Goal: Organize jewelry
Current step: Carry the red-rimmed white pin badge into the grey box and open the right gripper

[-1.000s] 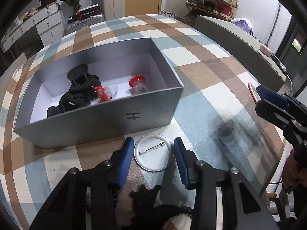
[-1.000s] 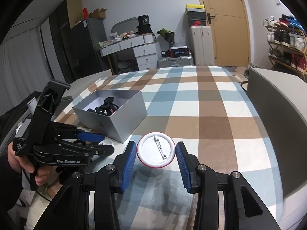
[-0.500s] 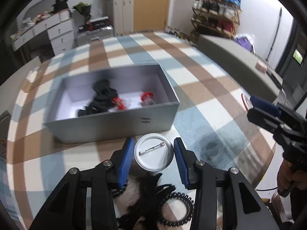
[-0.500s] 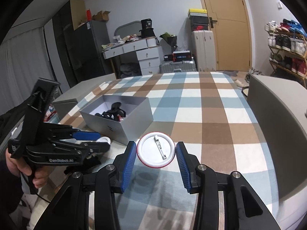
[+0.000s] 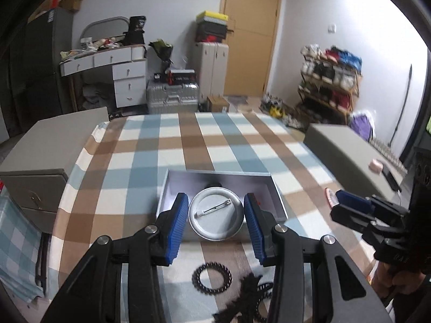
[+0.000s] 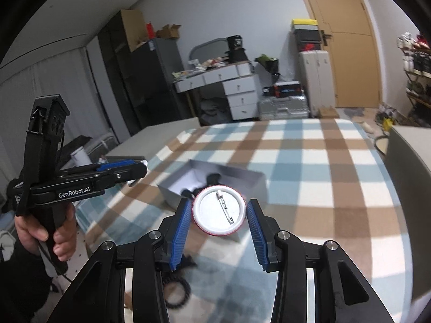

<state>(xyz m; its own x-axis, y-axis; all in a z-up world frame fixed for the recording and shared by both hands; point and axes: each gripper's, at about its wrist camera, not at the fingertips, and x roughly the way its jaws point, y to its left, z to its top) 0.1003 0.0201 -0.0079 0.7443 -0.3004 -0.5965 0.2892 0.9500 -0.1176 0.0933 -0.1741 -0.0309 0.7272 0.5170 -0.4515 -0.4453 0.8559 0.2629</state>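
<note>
My left gripper (image 5: 215,216) sits at lower centre of its frame, its blue pads pressed against both edges of a silver pin badge (image 5: 216,213), pin-back facing the camera. Behind the badge lies the open grey box (image 5: 276,188), resting on the checked tablecloth (image 5: 194,140); the box contents are mostly hidden from this view. At the bottom of the frame, a black spiral hair tie (image 5: 212,274) lies on the cloth, with a blurred black hair accessory (image 5: 246,293) just right of it. At the right edge I see my right gripper (image 5: 336,202) from the side.

In the right wrist view, my left hand (image 6: 45,231) grips the left tool's handle at the left edge. At centre, my right gripper (image 6: 219,219) is clamped on a red-rimmed pin badge (image 6: 218,210), pin-back showing. The grey box (image 6: 253,180) sits behind it with something black inside.
</note>
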